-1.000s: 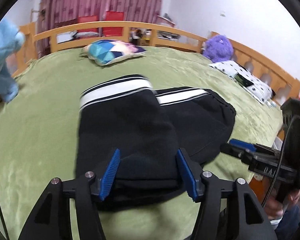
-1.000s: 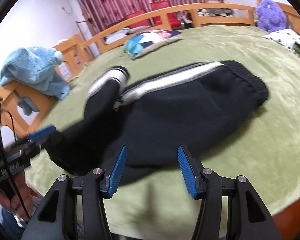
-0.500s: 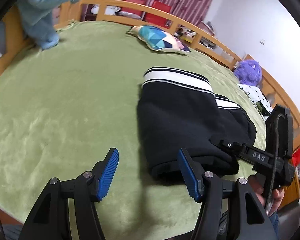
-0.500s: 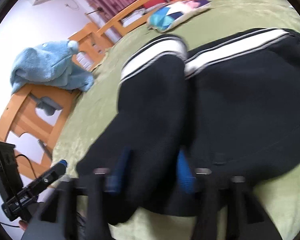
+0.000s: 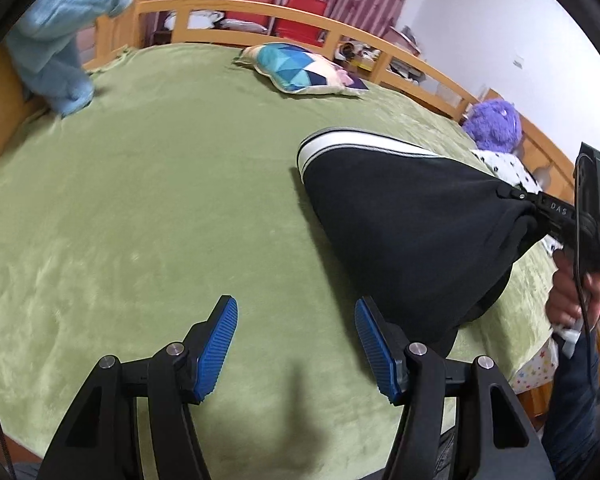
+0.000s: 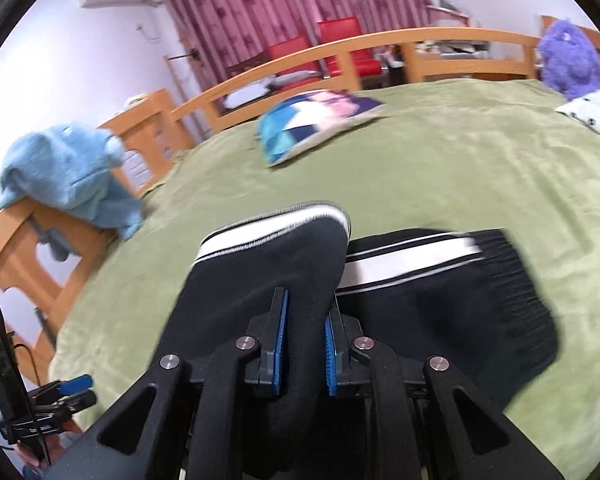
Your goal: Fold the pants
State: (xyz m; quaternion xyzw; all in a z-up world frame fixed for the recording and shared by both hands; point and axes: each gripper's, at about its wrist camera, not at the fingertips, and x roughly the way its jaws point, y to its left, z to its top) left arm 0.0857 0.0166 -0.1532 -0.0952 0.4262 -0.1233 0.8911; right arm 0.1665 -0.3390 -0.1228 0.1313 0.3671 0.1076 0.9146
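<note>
The black pants (image 5: 412,216) with white side stripes lie folded on the green bed cover (image 5: 160,200), at the right in the left wrist view. My right gripper (image 6: 305,332) is shut on the near edge of the pants (image 6: 260,292) and lifts that edge a little; it also shows in the left wrist view (image 5: 540,204). My left gripper (image 5: 296,344) is open and empty, over bare cover left of the pants. It shows small at the lower left of the right wrist view (image 6: 72,390).
A blue patterned pillow (image 5: 300,68) lies at the far side of the bed. A light blue garment (image 5: 60,40) hangs over the wooden rail (image 5: 236,12) at the left. A purple plush toy (image 5: 496,124) and a spotted pillow (image 6: 596,116) are at the right.
My right gripper has moved onto the pants' near edge and shut on it. My left gripper has let go, opened and moved left, off the pants.
</note>
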